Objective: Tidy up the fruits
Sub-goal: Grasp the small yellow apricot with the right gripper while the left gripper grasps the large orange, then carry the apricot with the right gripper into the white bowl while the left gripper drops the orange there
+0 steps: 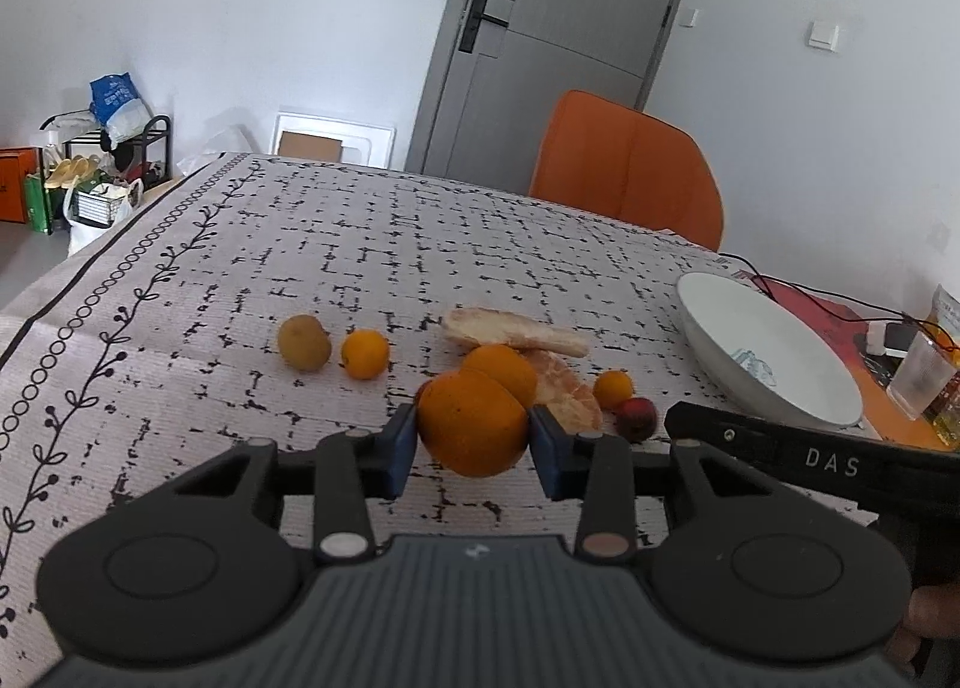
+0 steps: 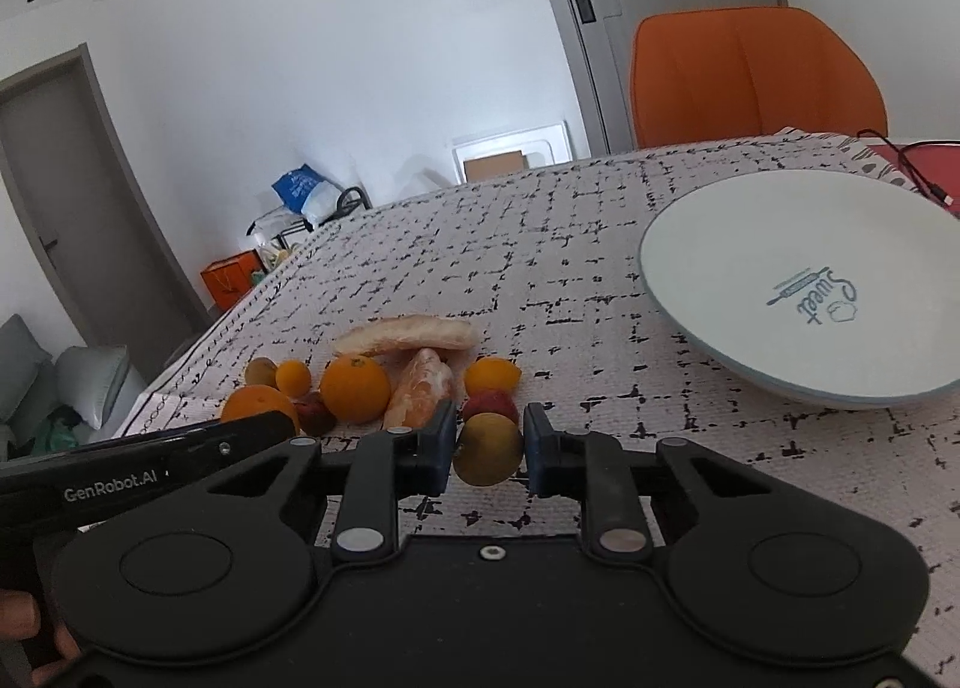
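Your left gripper [image 1: 472,451] is clamping a large orange [image 1: 471,424] at lower centre of its view. Your right gripper [image 2: 487,457] is squeezing a small yellow-green fruit [image 2: 487,449] at lower centre. The white plate [image 2: 750,244], at right, is holding nothing. Remaining fruits [image 2: 355,388] are clustering on the tablecloth [image 2: 570,328] beyond your fingers.

We see a cloth-covered bench [image 1: 252,244] with fruit gathered near its front. Seen from the left wrist, a kiwi [image 1: 304,342] lies furthest left, a small orange [image 1: 365,353] just beside it on the right. A long peel [image 1: 513,332] lies behind the cluster, a peeled piece [image 1: 567,388] before it. To the right of them sits a plate [image 1: 774,352], well apart from the fruit. A chair [image 1: 630,172] stands behind the bench, a door [image 1: 564,27] behind the chair.
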`<state>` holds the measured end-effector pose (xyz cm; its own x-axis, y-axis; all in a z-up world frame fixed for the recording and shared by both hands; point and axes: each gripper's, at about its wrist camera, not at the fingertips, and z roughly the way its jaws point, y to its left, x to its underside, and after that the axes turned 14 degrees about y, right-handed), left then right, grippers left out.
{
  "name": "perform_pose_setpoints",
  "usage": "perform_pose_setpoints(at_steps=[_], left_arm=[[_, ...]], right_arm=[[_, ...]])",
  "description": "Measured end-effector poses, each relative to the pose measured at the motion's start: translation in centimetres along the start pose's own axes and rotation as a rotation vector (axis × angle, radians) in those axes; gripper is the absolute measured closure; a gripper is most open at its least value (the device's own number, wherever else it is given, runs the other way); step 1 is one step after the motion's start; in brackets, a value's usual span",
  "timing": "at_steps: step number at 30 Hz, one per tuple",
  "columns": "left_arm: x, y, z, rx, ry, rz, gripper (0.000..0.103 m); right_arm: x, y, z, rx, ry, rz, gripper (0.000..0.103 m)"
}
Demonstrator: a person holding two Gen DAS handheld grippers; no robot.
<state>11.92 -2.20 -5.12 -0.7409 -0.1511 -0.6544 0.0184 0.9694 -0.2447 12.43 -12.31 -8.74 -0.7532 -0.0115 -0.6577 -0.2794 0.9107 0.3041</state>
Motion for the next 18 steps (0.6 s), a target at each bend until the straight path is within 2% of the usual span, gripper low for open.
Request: perform_pose_setpoints(at_steps=[18], left_arm=[[-0.6,-4.4,-0.6,0.041,-0.042,0.082,0.064]], right_arm=[[0.7,-3.1,-4.2,0.014,-0.105,0.064,0.081]])
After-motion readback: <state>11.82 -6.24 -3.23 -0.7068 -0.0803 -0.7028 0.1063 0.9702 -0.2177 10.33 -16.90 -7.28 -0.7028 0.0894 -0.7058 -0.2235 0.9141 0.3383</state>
